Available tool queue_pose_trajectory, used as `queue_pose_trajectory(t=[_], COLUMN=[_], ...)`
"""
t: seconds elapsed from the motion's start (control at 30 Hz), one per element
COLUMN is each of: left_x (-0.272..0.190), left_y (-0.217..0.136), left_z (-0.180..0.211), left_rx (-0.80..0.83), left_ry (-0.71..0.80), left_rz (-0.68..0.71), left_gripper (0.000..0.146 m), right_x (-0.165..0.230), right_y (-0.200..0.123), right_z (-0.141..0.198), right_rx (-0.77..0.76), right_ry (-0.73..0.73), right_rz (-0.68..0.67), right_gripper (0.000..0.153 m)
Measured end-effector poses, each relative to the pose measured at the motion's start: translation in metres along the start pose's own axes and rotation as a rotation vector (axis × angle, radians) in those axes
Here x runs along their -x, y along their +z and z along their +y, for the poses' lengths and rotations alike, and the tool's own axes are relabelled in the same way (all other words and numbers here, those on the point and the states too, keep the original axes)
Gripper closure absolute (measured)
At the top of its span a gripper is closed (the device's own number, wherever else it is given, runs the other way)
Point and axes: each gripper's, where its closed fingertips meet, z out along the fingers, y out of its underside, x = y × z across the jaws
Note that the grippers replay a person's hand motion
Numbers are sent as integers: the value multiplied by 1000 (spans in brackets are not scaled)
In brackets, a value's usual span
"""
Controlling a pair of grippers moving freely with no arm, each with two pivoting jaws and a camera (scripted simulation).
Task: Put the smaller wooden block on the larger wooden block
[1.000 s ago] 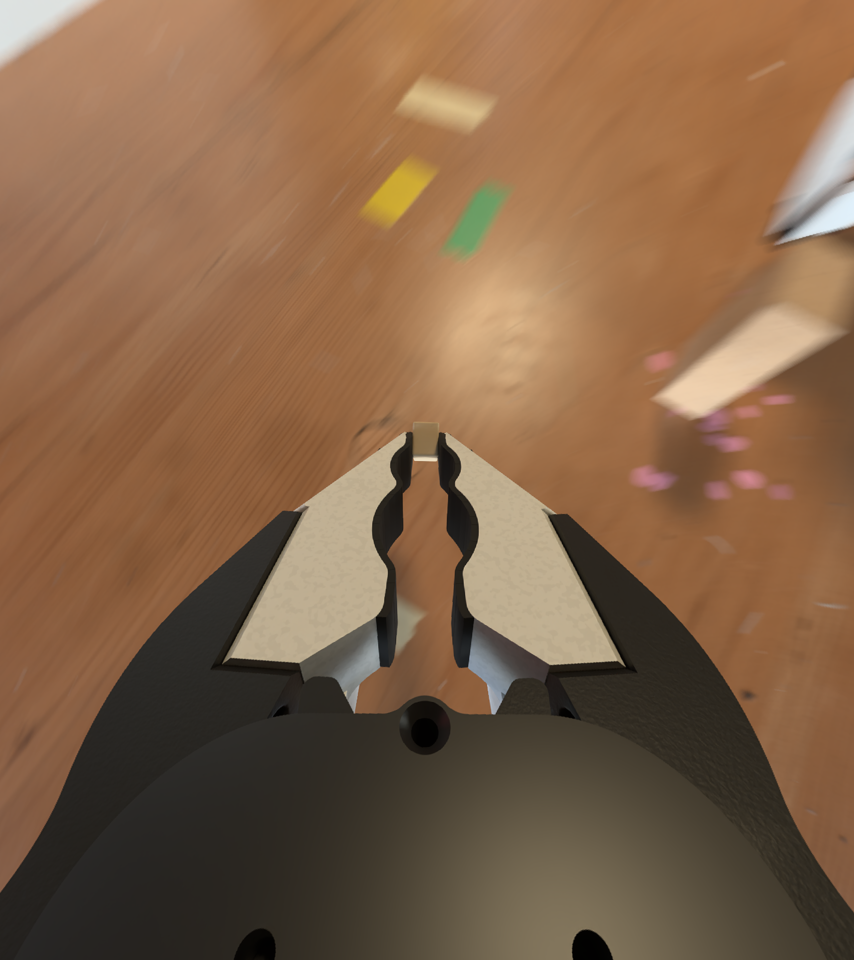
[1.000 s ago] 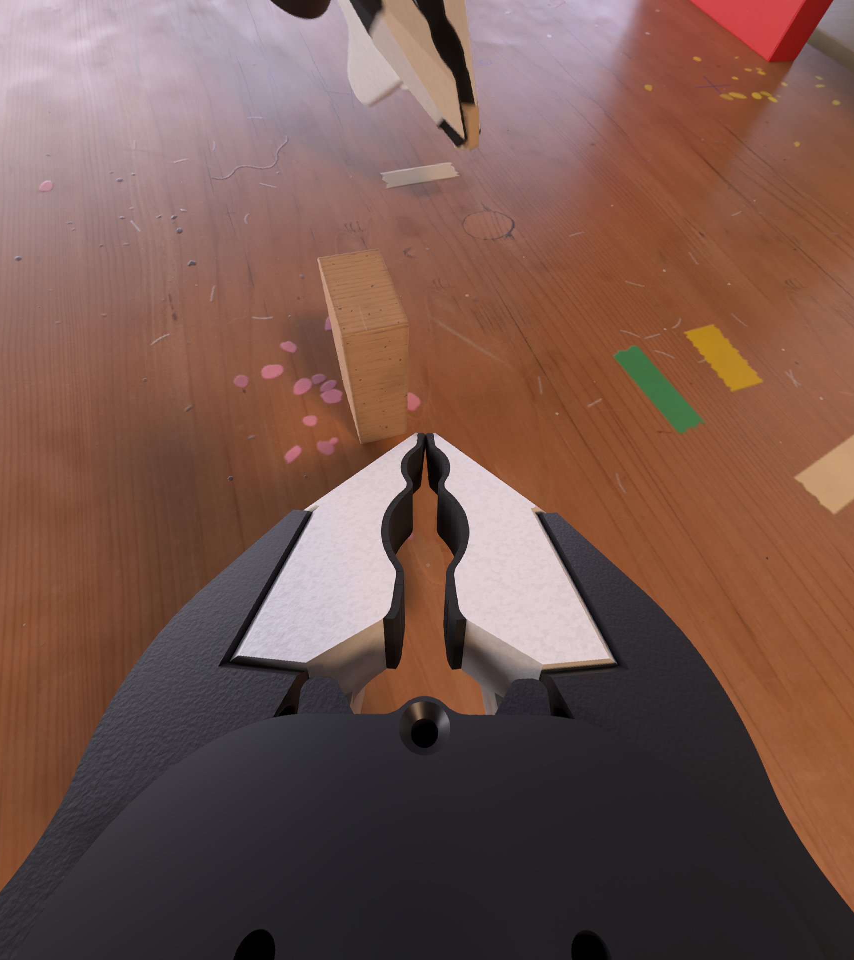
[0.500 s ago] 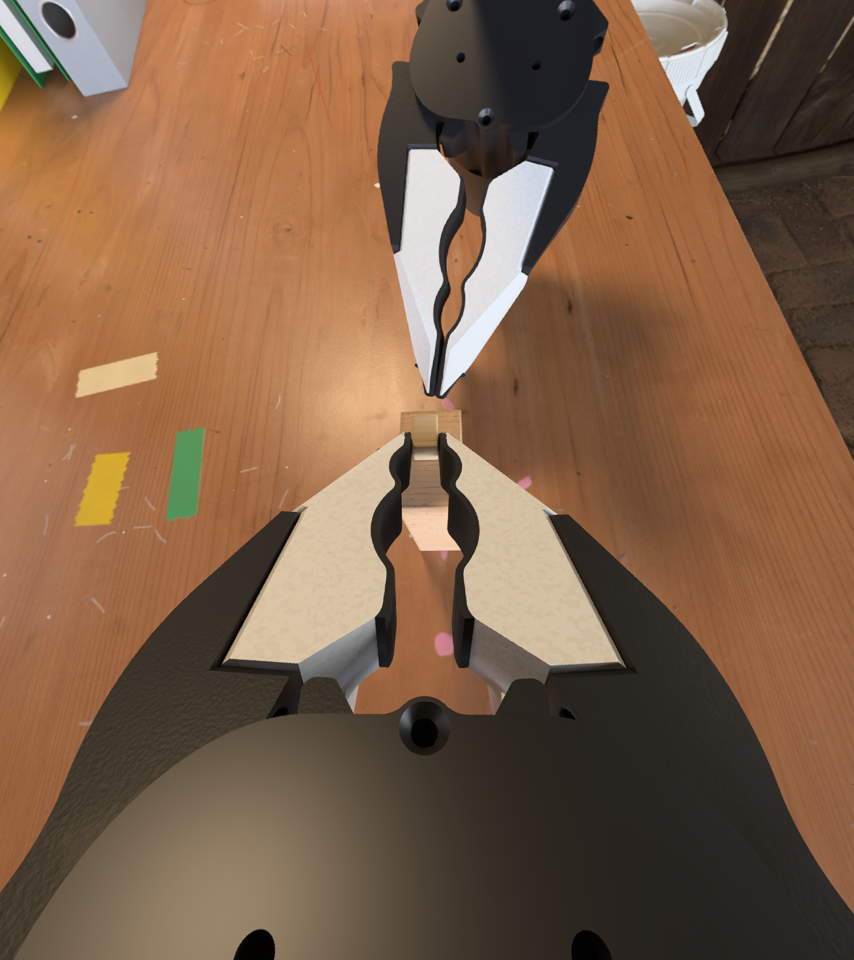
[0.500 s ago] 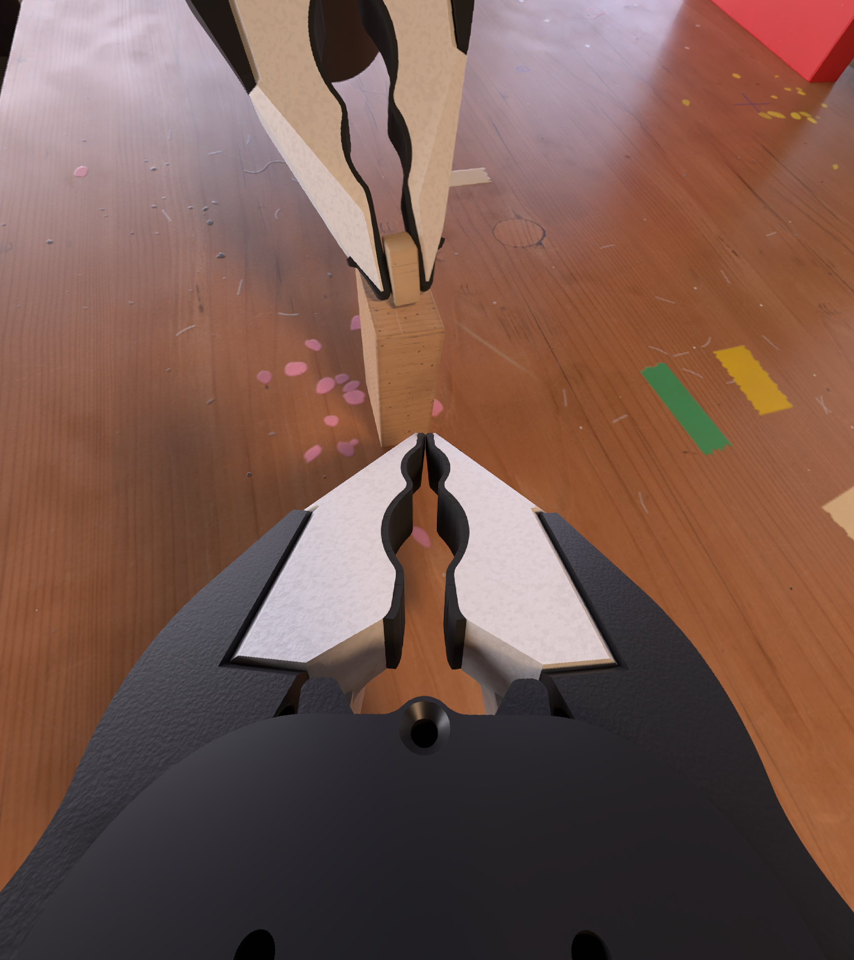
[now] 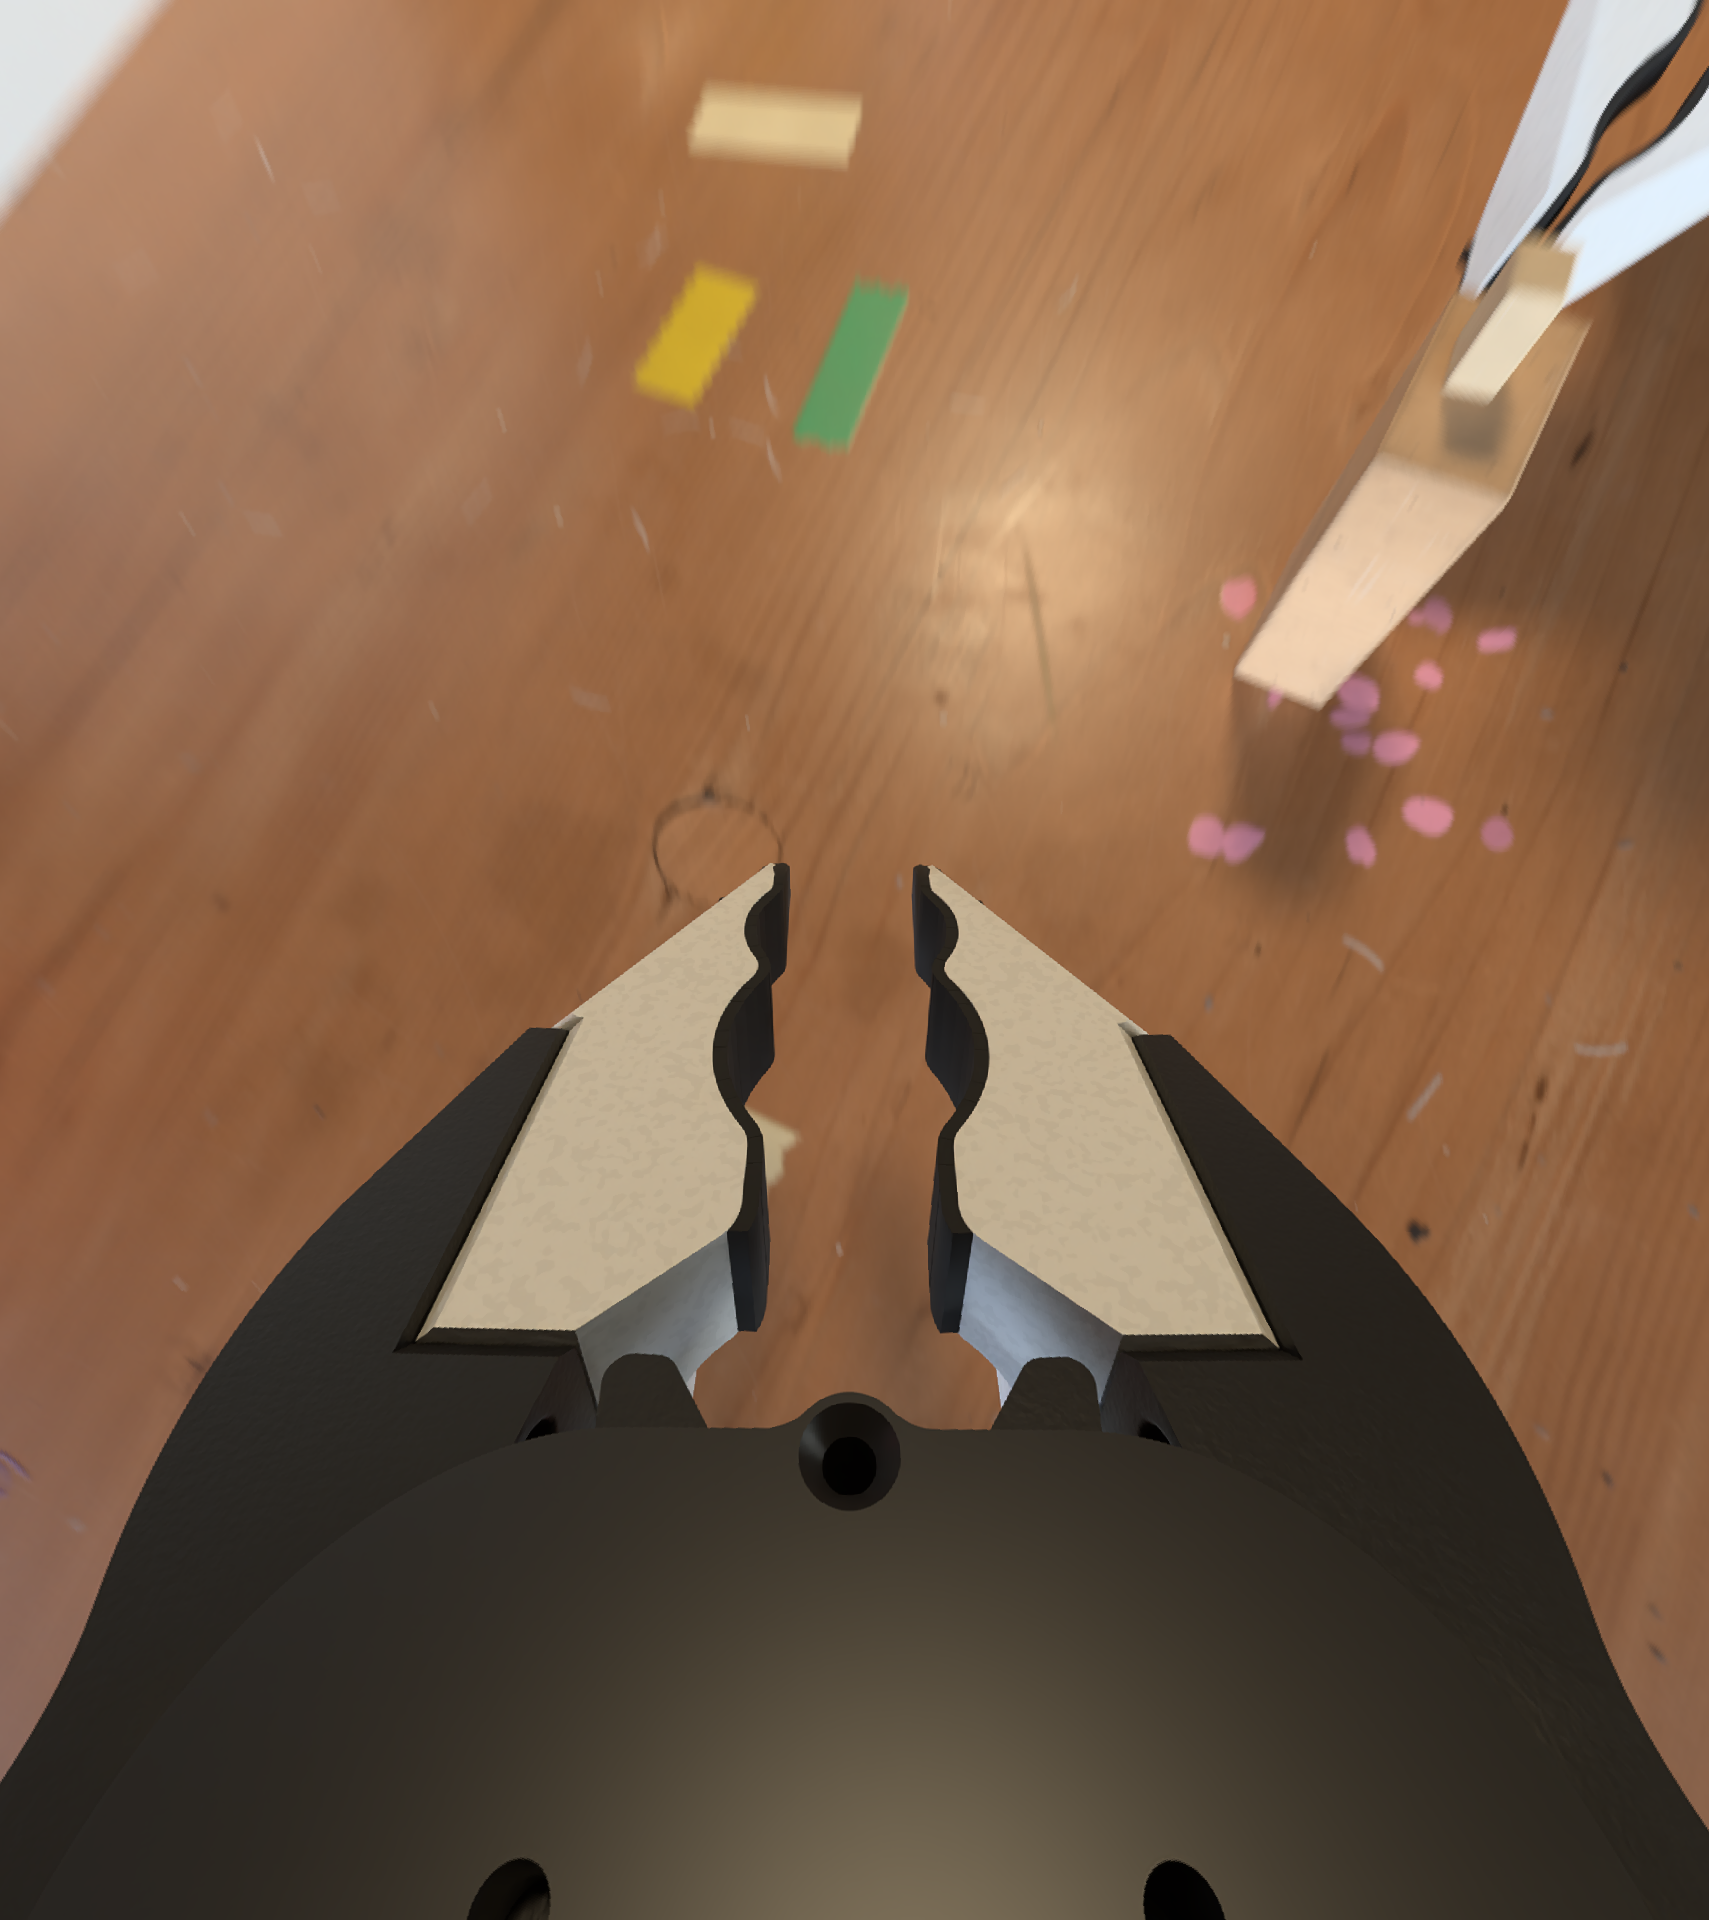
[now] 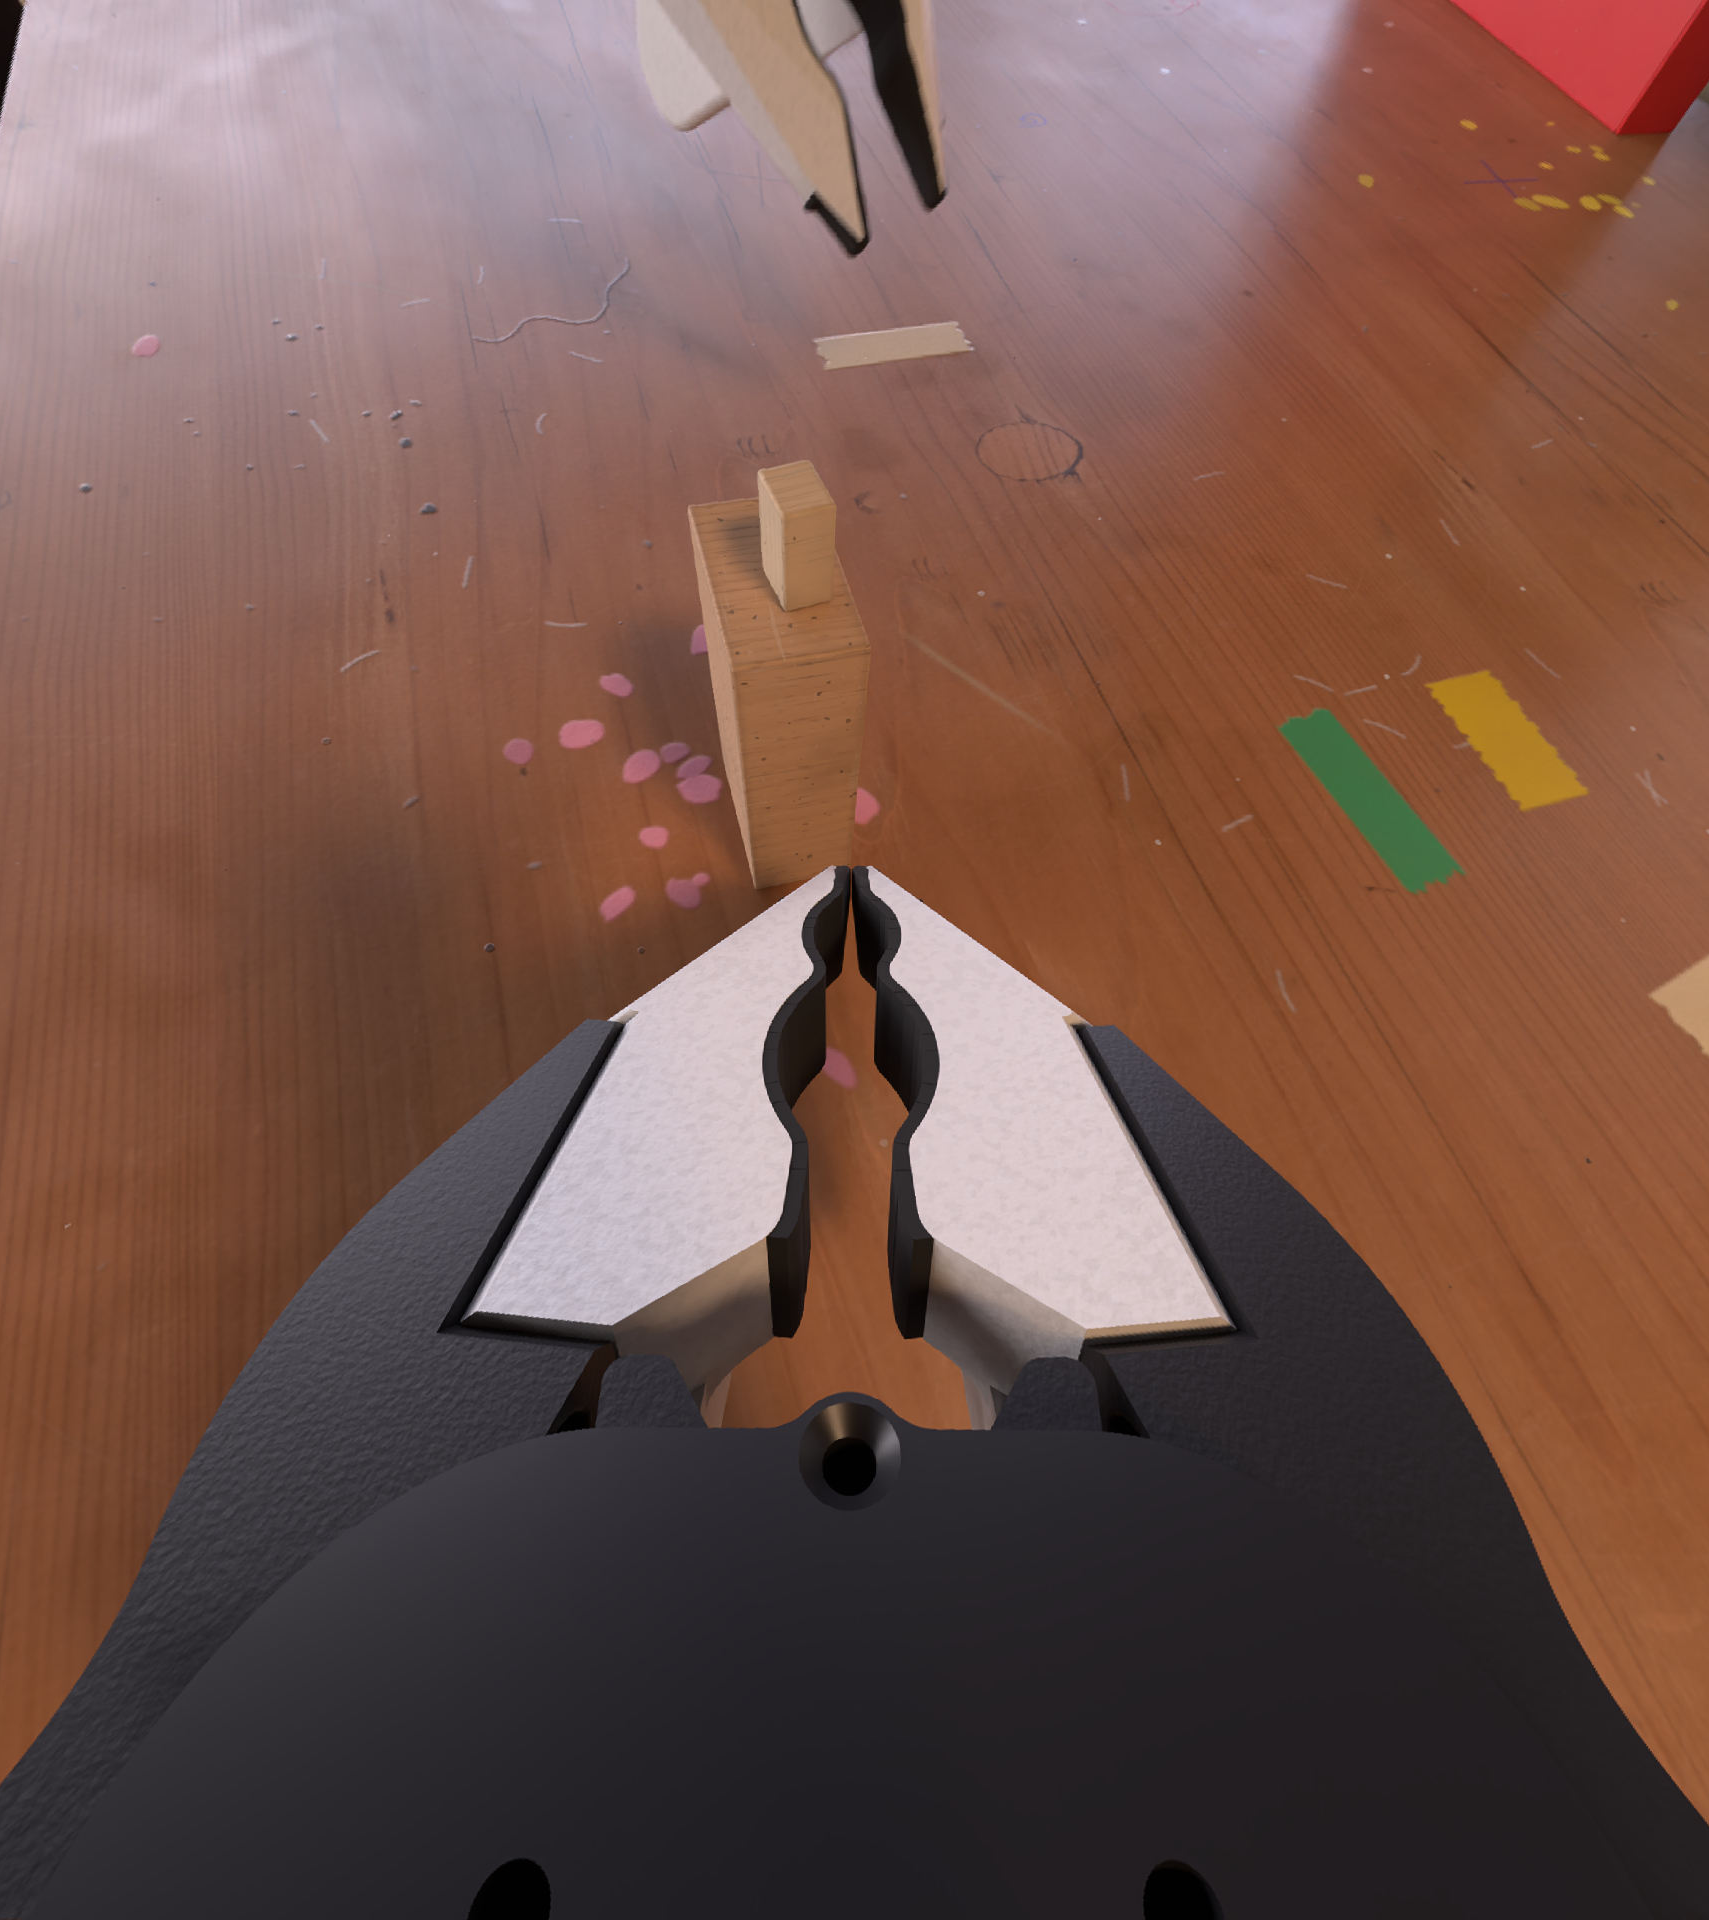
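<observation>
Since the smaller wooden block [image 6: 796,535] now stands upright on the top face of the larger wooden block [image 6: 788,707], we judge the placement itself done. The pair sits out on the middle of the table [image 6: 206,935], well apart from its left edge and from the far right corner where a red box [image 6: 1619,52] rests, among pink flecks [image 6: 642,769]. Our left gripper [image 5: 848,873] hangs clear of the stack with its fingers parted and nothing between them. Our right gripper [image 6: 850,873] points at the foot of the larger block, tips closed together and empty. What we see left is only backing away without nudging the stack.
</observation>
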Motion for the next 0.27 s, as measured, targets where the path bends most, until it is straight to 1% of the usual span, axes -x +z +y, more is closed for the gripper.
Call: queue_pose_trajectory(t=[0.13,0.27], left_x=[-6,-11], left_y=[11,24], left_z=[38,51], left_rx=[154,246], left_ry=[-69,-68], left_rz=[86,118], left_gripper=[123,122], right_x=[-1,0], right_y=[0,0], right_z=[0,0], right_rx=[-3,-1], right_ry=[12,8], right_rz=[-5,-1], right_gripper=[153,153])
